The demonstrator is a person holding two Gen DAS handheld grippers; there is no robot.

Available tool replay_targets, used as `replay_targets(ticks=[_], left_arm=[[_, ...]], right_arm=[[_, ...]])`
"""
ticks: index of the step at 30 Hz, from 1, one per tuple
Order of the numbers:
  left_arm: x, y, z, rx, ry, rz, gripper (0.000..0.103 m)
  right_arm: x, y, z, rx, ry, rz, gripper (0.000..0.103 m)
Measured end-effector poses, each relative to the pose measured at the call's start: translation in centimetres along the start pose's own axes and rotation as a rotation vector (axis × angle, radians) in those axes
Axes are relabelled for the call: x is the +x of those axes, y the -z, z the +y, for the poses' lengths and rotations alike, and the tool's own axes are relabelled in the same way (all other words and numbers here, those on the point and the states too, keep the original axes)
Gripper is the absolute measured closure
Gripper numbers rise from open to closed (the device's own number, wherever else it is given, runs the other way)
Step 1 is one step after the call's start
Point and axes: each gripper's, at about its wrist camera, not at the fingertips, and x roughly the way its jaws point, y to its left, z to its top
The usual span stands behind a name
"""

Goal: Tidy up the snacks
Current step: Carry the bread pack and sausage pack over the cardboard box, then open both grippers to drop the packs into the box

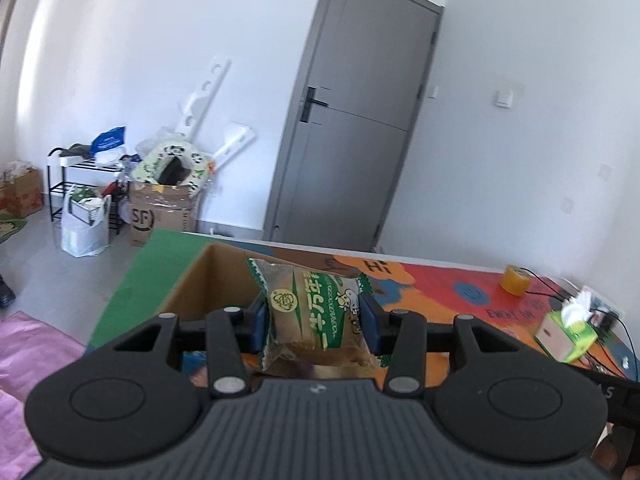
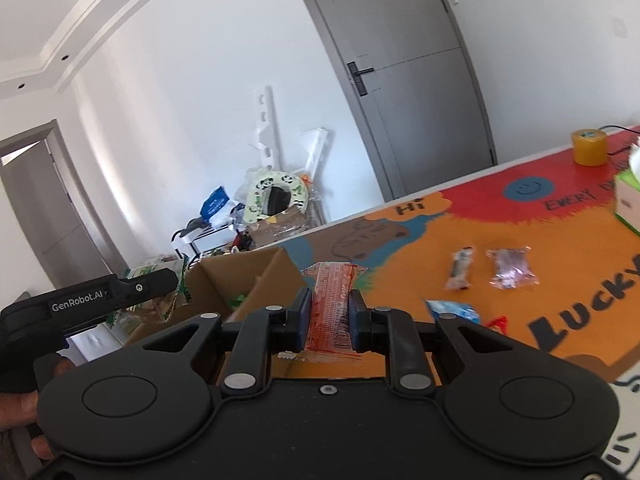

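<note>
The left gripper [image 1: 316,320] clamps a green bun pack [image 1: 316,312] above the open box [image 1: 192,280]. The right gripper [image 2: 329,316] pinches an orange snack [image 2: 330,308] just right of the box [image 2: 256,276]. Three more snacks [image 2: 510,268] lie on the mat [image 2: 400,248], farther right.

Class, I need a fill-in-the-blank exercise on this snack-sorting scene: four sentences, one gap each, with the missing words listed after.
1. The left tongs grip a bun in a ____ and clear wrapper.
2. The right tongs are shut on an ____ snack pack.
3. The open box is made of ____.
4. The tape roll at the table's far edge is ____.

Missing words: green; orange; cardboard; yellow
</note>
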Motion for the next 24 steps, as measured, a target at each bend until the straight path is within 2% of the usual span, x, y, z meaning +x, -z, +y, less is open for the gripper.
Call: replay_targets(ticks=[9, 15, 16, 18, 24], left_arm=[[1.7, -0.5, 3.5, -0.046, -0.039, 0.02, 0.058], [3.1, -0.4, 4.9, -0.073, -0.03, 0.036, 0.058], [3.2, -0.5, 5.2, -0.082, -0.032, 0.03, 0.055], [3.1, -0.6, 5.7, -0.093, -0.042, 0.029, 0.052], [1.8, -0.4, 7.9, -0.127, -0.074, 0.013, 0.051]], right_arm=[[2.5, -0.7, 2.9, -0.046, -0.04, 0.021, 0.082], [4.0, -1.0, 4.8, -0.071, -0.059, 0.037, 0.082], [4.4, -1.1, 5.1, -0.076, -0.062, 0.041, 0.082], [4.8, -1.1, 5.7, -0.086, -0.071, 0.049, 0.082], [6.5, -1.1, 8.0, -0.114, -0.103, 0.074, 0.082]])
